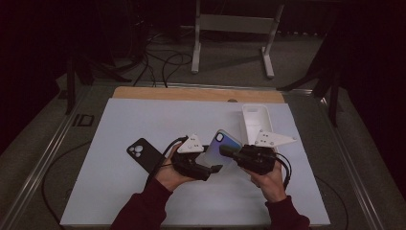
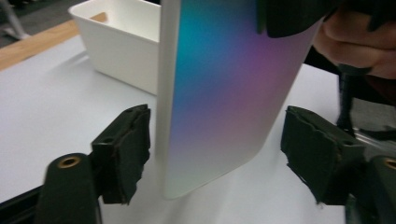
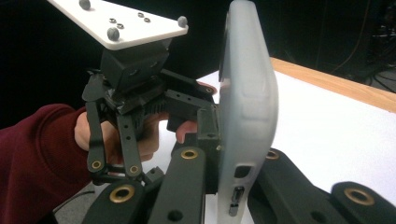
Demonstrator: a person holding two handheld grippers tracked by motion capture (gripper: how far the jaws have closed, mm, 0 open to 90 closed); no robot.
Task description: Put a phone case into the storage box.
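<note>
A phone (image 1: 221, 146) with an iridescent blue-to-purple back and a pale frosted rim is held above the white mat, between the two hands. My right gripper (image 1: 230, 152) is shut on it; in the right gripper view the jaws clamp the phone (image 3: 245, 107) across its thin sides near the port end. My left gripper (image 1: 213, 168) is open. In its own view the two black pads (image 2: 123, 154) stand on either side of the phone's lower end (image 2: 219, 102), with a gap on each side, narrower on the left.
A black phone case (image 1: 143, 152) lies flat on the mat (image 1: 143, 120) left of the hands. A white rectangular tray (image 1: 256, 122) stands at the back right, close behind the phone. The wooden table edge (image 1: 191, 93) runs along the far side.
</note>
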